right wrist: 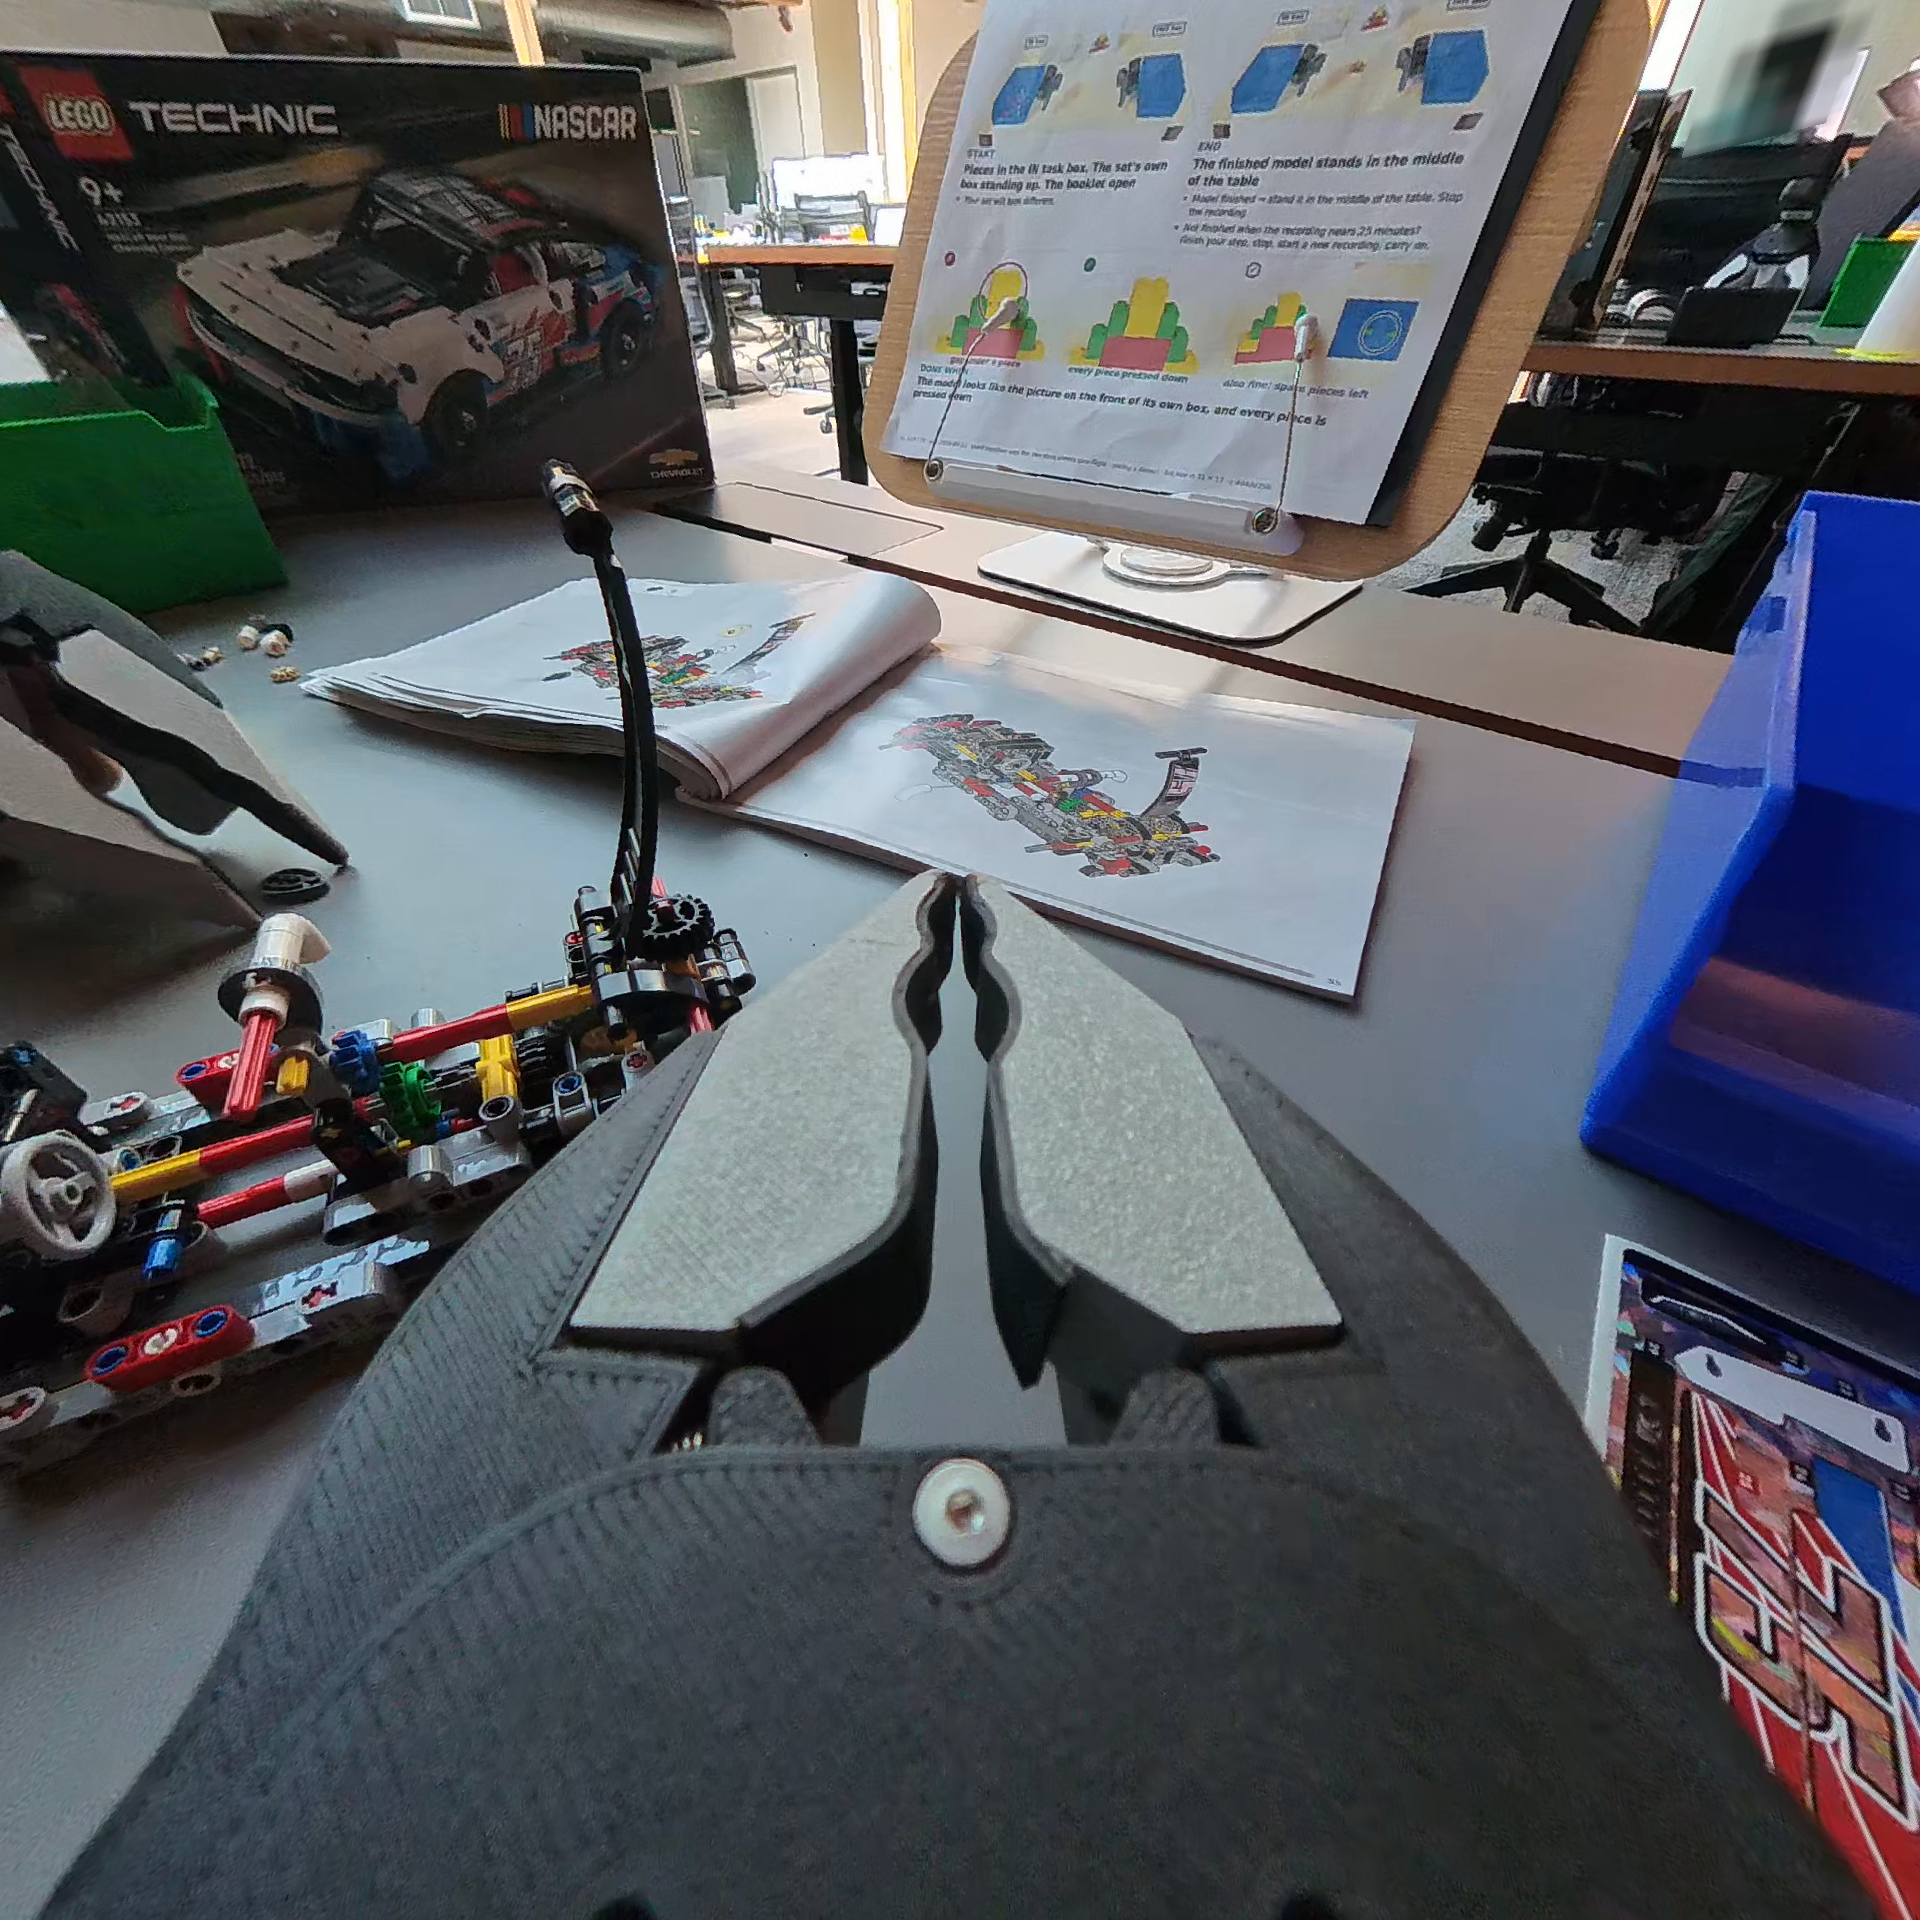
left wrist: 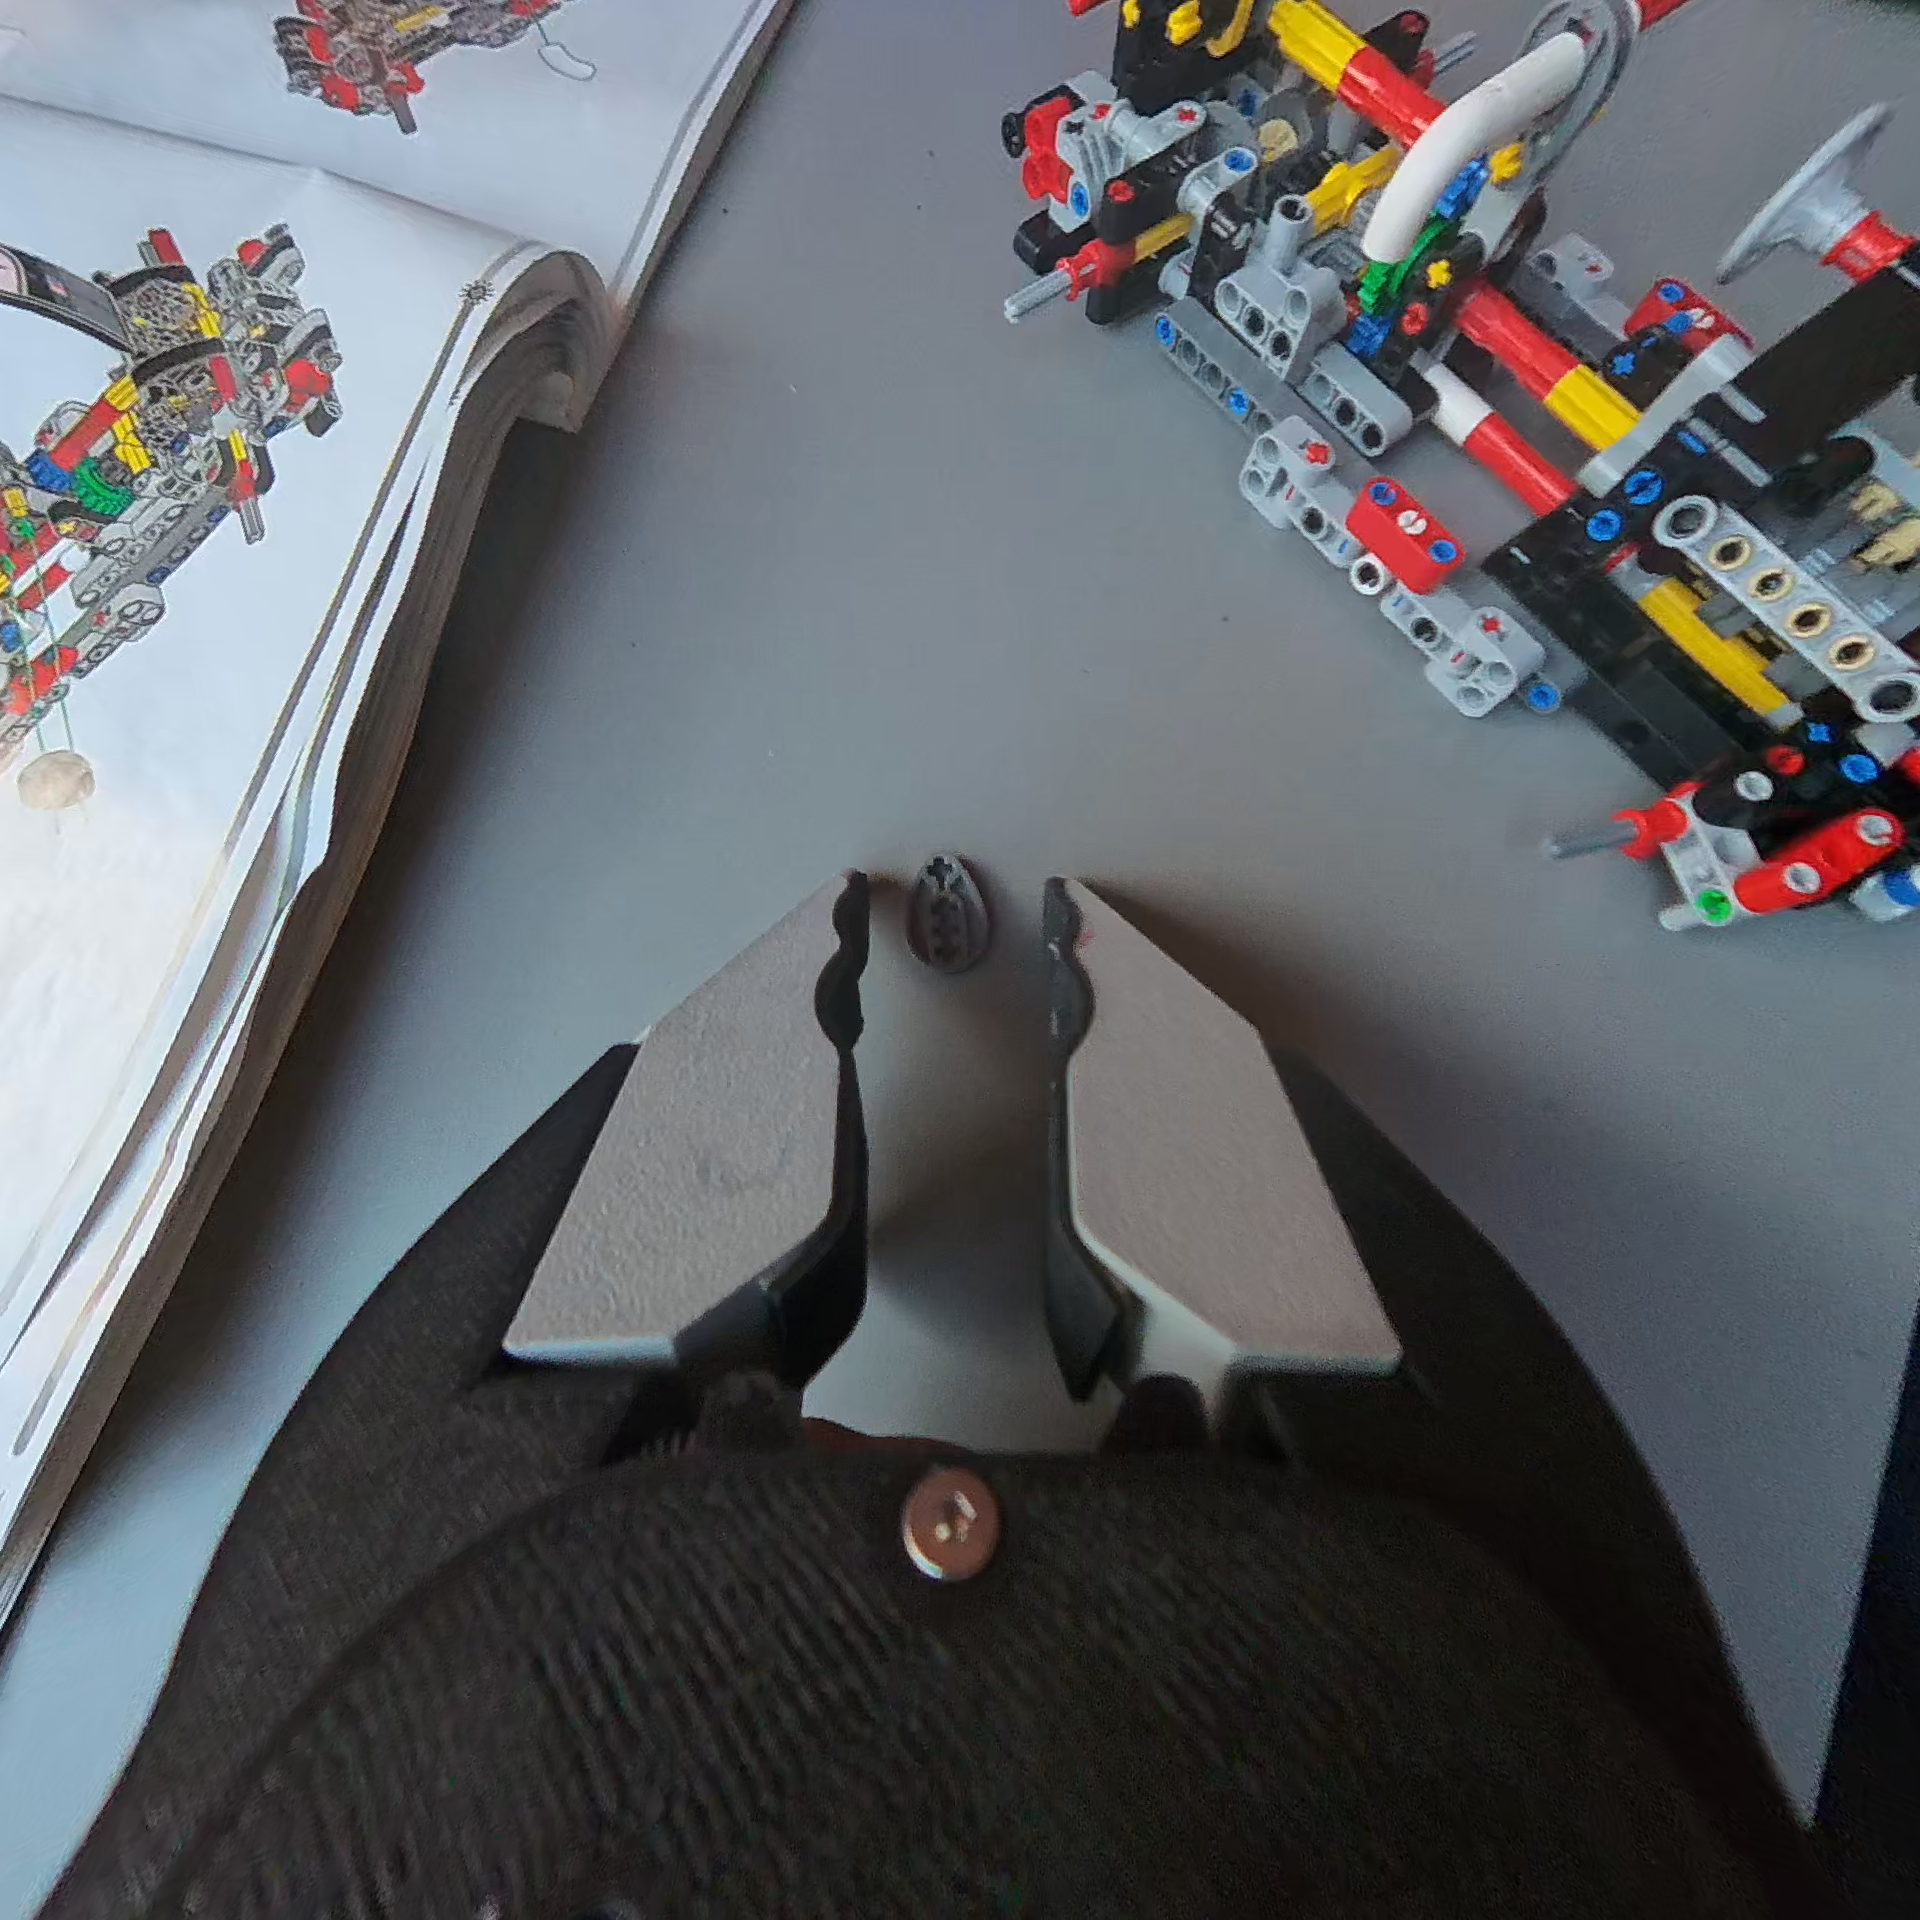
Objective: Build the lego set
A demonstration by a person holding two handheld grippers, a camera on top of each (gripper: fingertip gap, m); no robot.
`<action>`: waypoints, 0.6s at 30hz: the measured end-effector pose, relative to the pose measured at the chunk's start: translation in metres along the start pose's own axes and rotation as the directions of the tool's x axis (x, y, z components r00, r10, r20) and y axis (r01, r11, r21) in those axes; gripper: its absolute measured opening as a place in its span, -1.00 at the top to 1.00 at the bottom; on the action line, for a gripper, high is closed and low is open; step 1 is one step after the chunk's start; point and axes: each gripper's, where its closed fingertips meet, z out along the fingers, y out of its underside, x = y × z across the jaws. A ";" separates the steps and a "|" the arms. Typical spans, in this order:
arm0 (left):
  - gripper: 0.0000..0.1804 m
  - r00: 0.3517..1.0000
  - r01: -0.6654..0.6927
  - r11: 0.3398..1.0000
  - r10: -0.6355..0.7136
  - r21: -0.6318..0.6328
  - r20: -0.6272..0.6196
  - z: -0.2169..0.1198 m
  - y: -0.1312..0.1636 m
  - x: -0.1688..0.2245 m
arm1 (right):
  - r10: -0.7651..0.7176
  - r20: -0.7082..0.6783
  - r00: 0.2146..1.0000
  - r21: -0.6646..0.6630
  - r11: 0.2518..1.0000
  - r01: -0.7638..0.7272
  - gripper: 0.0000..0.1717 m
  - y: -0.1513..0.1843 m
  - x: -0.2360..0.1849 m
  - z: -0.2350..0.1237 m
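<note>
My left gripper (left wrist: 956,894) is open, its tips low over the grey table (left wrist: 883,623). A small dark grey egg-shaped piece (left wrist: 948,914) lies on the table between the fingertips, with a gap to each pad. The right wrist view shows this gripper at the far left (right wrist: 156,790), with the piece (right wrist: 296,883) flat under its tip. My right gripper (right wrist: 958,883) is shut with nothing between its pads, and hangs above the table beside a part-built brick model (right wrist: 364,1101). The model also shows in the left wrist view (left wrist: 1455,343), at the upper right.
An open instruction booklet (right wrist: 1039,790) lies beyond the right gripper and left of the left gripper (left wrist: 208,520). A set box (right wrist: 364,270), a green bin (right wrist: 114,488), a sheet on a stand (right wrist: 1226,260), a blue bin (right wrist: 1787,935) and a sticker sheet (right wrist: 1787,1558) ring the table. Across from one pair of fingers to the other is roughly 30 cm.
</note>
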 end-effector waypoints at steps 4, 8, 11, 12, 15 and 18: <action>0.87 0.999 0.029 1.000 -0.029 0.000 0.024 0.000 0.000 -0.005 | 0.014 0.000 1.000 0.006 1.000 -0.014 1.00 -0.001 0.002 0.000; 0.87 0.999 0.029 1.000 -0.029 0.000 0.023 0.000 0.000 -0.005 | 0.025 0.005 1.000 0.009 1.000 -0.025 1.00 -0.001 0.002 0.000; 0.87 0.999 0.010 1.000 -0.010 0.000 0.035 0.000 0.000 -0.005 | 0.027 0.015 1.000 0.015 1.000 -0.027 1.00 -0.002 0.001 0.001; 0.87 0.999 0.000 1.000 0.000 0.000 0.041 0.000 -0.001 -0.005 | 0.027 0.019 0.999 0.019 0.999 -0.027 1.00 -0.003 0.001 0.001; 0.88 0.998 -0.034 0.999 0.033 0.000 0.056 0.001 -0.002 -0.005 | 0.022 0.034 0.999 0.029 0.999 -0.023 1.00 -0.005 -0.001 0.003; 0.88 0.992 -0.087 0.996 0.084 0.018 0.093 -0.001 -0.005 -0.007 | 0.015 0.038 0.999 0.034 0.999 -0.016 1.00 -0.005 -0.001 0.004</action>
